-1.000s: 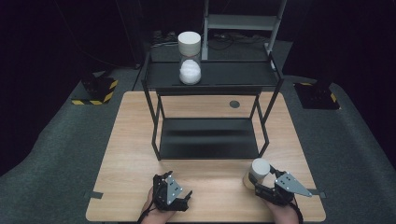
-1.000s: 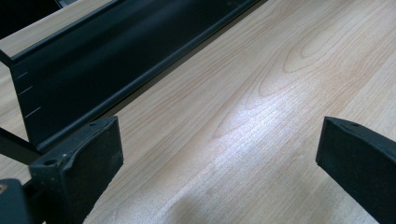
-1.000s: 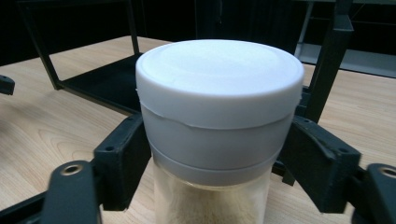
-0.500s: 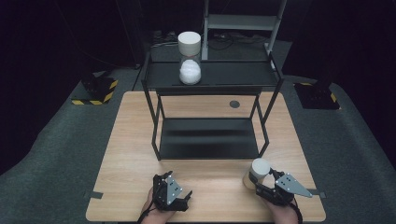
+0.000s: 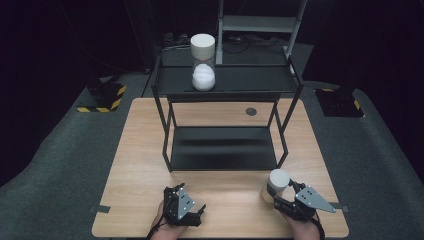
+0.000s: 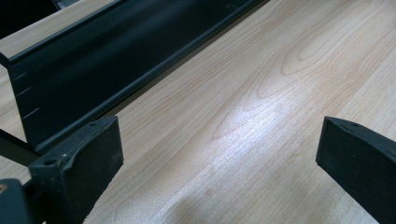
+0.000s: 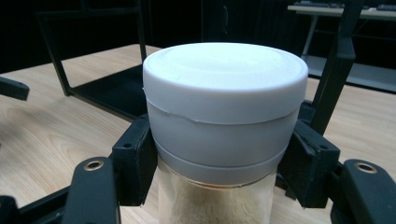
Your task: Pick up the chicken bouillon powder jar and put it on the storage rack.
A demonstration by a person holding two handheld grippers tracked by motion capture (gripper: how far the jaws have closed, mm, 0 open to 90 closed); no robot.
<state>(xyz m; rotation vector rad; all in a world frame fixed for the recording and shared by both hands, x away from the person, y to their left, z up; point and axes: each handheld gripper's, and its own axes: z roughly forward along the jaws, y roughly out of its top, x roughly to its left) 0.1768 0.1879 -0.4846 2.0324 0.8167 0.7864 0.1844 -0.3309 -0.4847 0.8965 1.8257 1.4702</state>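
Right gripper (image 5: 281,197) fingers clenched round white-lidded jar (image 7: 224,116) near table (image 5: 140,165) edge (left gripper (image 5: 192,212) released).

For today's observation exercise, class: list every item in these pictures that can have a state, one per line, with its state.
Left claw: open, holding nothing, low over the table.
Right claw: shut on the near jar below its lid.
Near jar: upright, white lid on.
Far jar: upright on the rack's top shelf, lid on, white contents.
Rack's lower shelf: bare.
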